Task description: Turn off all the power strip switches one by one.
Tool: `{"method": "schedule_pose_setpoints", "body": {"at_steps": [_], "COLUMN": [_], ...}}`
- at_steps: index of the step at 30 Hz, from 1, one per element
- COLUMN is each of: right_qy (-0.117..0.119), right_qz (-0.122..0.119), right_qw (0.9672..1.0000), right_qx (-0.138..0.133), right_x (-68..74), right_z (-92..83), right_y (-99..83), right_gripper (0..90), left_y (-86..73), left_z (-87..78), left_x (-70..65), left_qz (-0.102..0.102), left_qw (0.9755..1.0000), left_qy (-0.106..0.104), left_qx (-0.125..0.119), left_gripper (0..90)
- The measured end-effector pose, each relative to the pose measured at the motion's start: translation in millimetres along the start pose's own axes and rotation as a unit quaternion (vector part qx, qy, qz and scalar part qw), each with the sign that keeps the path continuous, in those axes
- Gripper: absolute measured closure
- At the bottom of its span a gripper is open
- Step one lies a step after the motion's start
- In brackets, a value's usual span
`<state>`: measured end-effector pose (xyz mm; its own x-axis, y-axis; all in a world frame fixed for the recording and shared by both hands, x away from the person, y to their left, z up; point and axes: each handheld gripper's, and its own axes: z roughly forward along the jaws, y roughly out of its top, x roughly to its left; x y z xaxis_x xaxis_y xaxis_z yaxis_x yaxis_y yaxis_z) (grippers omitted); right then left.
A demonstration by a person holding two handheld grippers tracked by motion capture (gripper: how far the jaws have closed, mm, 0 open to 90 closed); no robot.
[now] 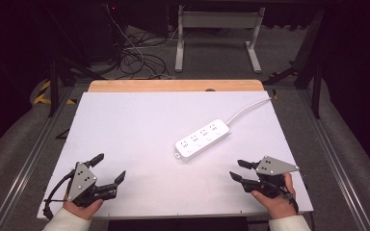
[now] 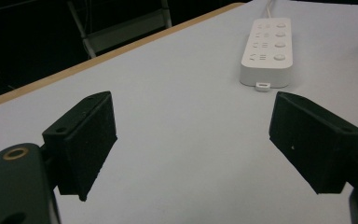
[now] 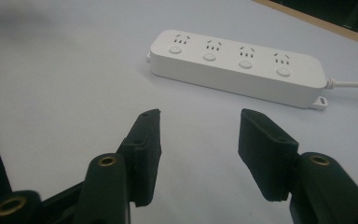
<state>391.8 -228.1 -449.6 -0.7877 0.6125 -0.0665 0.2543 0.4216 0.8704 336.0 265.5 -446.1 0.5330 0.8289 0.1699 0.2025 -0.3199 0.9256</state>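
A lab: dark curtained walls, loose cables [image 1: 135,57] on the floor, a white-topped table [image 1: 125,125] on rails.

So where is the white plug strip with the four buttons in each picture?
High view: the power strip lies right of the table's middle, slanted, ahead of the right gripper.
Left gripper view: power strip at the upper right, its near end facing the camera.
Right gripper view: power strip across the top, lengthwise.
Shared landmark: its white cable, leaving the far end.
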Motion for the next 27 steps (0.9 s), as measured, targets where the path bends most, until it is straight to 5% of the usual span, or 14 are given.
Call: {"method": "schedule_pose_setpoints", "body": {"at_steps": [15,27], "right_qy": [0.018,0.034], "right_qz": [0.001,-0.011], "right_qw": [0.9998,0.9994], "right_qx": [-0.003,0.003], "right_x": [-3.7,-6.9], "right_z": [7.5,30.4], "right_y": [25.8,55.5], "right_gripper": [49.3,48.9], "left_y": [0.1,0.1], "left_z": [0.3,0.4], "left_x": [-0.8,-0.5], "left_qz": [0.003,0.006], "left_qw": [1.0,1.0], "left_qy": [0.002,0.003], "left_qx": [0.002,0.003], "left_gripper": [15.7,15.7]}}
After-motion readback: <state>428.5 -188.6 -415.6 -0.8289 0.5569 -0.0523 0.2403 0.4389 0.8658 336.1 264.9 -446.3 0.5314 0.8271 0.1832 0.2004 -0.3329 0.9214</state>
